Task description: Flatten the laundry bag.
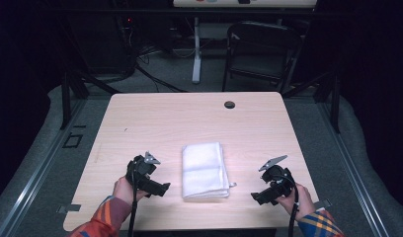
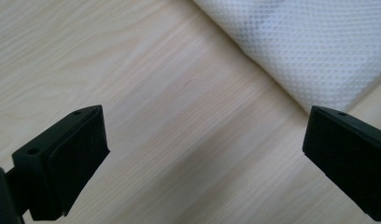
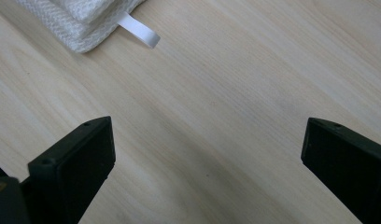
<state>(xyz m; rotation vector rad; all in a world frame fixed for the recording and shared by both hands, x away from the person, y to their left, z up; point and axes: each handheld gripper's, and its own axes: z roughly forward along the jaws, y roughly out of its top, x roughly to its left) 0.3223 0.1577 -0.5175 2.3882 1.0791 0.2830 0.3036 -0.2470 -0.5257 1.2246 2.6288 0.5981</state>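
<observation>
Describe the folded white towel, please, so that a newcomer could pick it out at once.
On the light wooden table, look at the near half, between the left gripper and the right gripper, both open and empty. The folded white woven towel lies flat there; a small white tag juts from its near right corner.

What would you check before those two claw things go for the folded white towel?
1. Left gripper jaws wide open, nothing between them: ok.
2. Right gripper jaws wide open, nothing between them: ok.
3. Folded towel lies flat on the table, between the two grippers and apart from both: ok.
4. The towel's loop tag sticks out at the near corner, free to catch: ok.
5. Bare wood between each gripper and the towel: ok.
6. How many layers the fold has: cannot tell.
</observation>
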